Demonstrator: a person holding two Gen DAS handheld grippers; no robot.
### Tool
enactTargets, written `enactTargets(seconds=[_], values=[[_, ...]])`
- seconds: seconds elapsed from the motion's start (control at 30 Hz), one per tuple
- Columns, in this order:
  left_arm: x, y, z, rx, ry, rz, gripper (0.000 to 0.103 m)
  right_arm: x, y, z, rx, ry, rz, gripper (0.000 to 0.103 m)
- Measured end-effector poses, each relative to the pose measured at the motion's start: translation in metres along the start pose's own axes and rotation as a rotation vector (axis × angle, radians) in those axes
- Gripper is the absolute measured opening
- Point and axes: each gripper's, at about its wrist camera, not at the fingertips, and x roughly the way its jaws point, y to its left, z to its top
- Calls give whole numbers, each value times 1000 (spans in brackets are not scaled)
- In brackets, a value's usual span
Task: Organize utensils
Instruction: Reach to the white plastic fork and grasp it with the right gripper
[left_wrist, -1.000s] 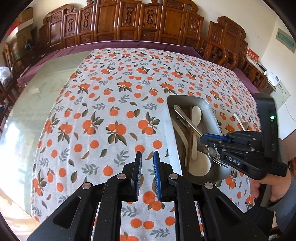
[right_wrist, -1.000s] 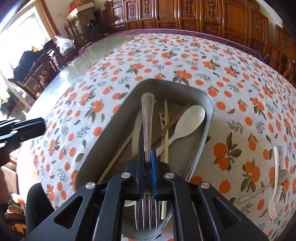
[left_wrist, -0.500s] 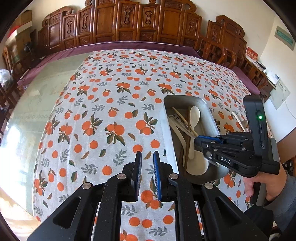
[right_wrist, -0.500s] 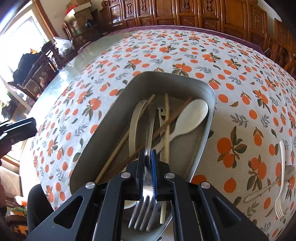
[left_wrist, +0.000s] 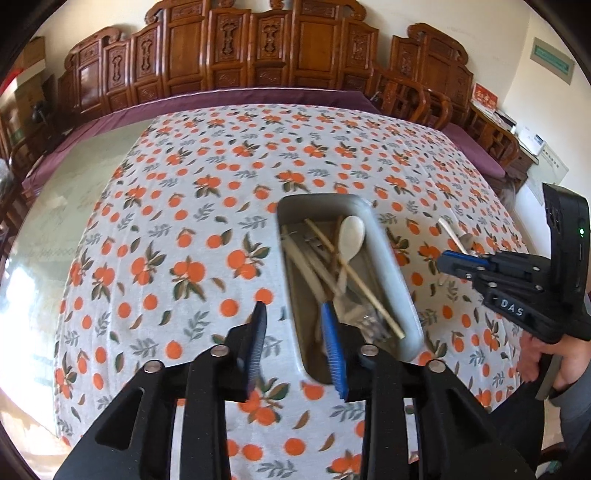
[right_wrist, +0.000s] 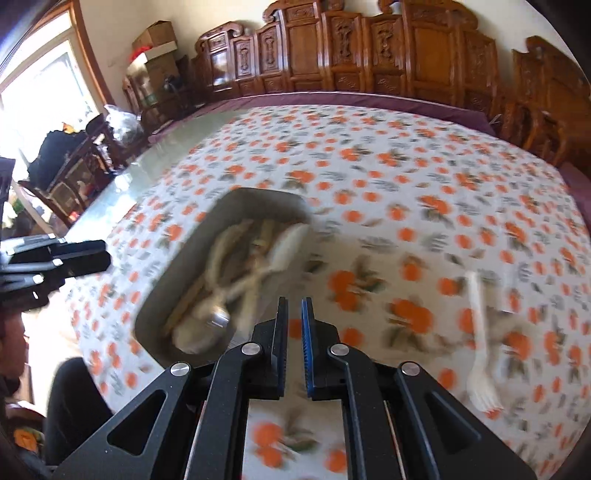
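A grey metal tray (left_wrist: 402, 291) holds several utensils: a white spoon (left_wrist: 351, 232), chopsticks (left_wrist: 354, 277) and a metal fork (left_wrist: 369, 321). It also shows in the right wrist view (right_wrist: 177, 280), blurred. My left gripper (left_wrist: 295, 332) is open and empty, its jaws either side of the tray's near left wall. My right gripper (right_wrist: 293, 314) is open a small gap and empty, just right of the tray; the left wrist view shows it (left_wrist: 458, 260) too. A white plastic fork (right_wrist: 478, 332) lies on the cloth to the right.
The table carries an orange-print cloth (left_wrist: 192, 229) with bare glass (left_wrist: 40, 236) on its left. Carved wooden chairs (left_wrist: 258, 55) line the far side. More white utensils (left_wrist: 452, 234) lie right of the tray.
My right gripper let go of the metal fork into the tray and moved out to the right. My left gripper opened wide and shifted toward the tray.
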Motion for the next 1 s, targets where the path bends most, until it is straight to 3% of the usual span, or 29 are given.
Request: enactTargets(seconds=[0.2, 0.3, 0.53, 0.87, 0.9, 0.93, 1.0], values=[[6, -25, 8, 26, -10, -23, 50, -16, -61, -20, 39, 6, -107, 10], [10, -37, 11, 35, -14, -30, 65, -17, -89, -30, 61, 19, -150, 22], [23, -61, 16, 68, 5, -42, 66, 12, -133, -46, 82, 89, -205, 24], [36, -87, 20, 114, 28, -48, 66, 38, -143, -43, 55, 121, -206, 24], [37, -89, 21, 117, 29, -48, 66, 39, -142, -42, 51, 122, -205, 20], [39, -93, 22, 121, 30, -48, 66, 39, -142, -41, 45, 124, -205, 8], [42, -98, 23, 124, 32, -50, 66, 39, -139, -41, 35, 128, -190, 7]])
